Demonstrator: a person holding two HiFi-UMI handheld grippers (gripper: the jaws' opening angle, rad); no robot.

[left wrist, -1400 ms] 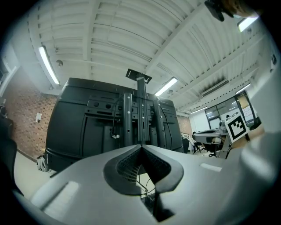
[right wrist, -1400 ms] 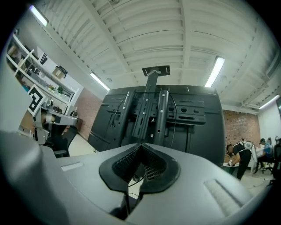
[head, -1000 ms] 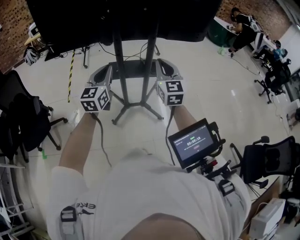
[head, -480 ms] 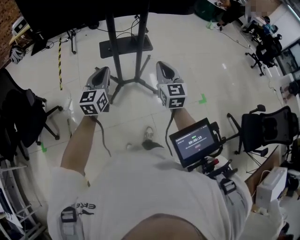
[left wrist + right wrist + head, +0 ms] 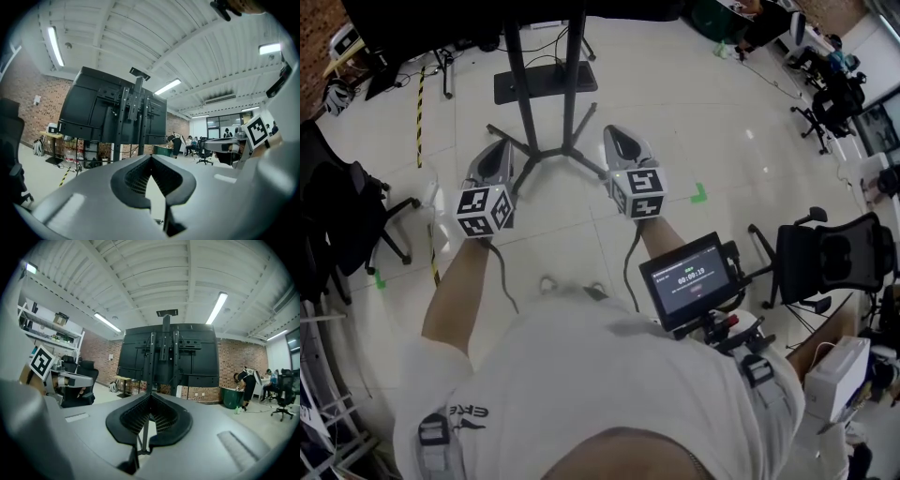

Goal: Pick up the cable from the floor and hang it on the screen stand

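The left tool (image 5: pixel 150 157) is closed: its two smooth grey moulded jaws meet at their tips, the ribbed black pads (image 5: pixel 136 178) curve away below into a hollow, and nothing sits between them. The right tool (image 5: pixel 150 393) stands the same way, tips together, with its ridged black pads (image 5: pixel 137 417) empty. Each tool carries a cube with black-and-white square markers, the left cube (image 5: pixel 485 211) and the right cube (image 5: pixel 637 192), just ahead of the person's bare forearms. The two tools are held side by side and well apart, touching nothing, above a glossy floor (image 5: pixel 712 122) of pale tiles. Ahead and between them rises the screen stand (image 5: pixel 522 103): two slim black metal poles on splayed legs, with a flat dark base plate (image 5: pixel 546 84) behind. In the right gripper view it carries a wide black panel (image 5: pixel 197 350) seen from its back. Thin dark cables (image 5: pixel 546 60) lie on the floor by that base plate, far from both tools; which one is the task's cannot be told.
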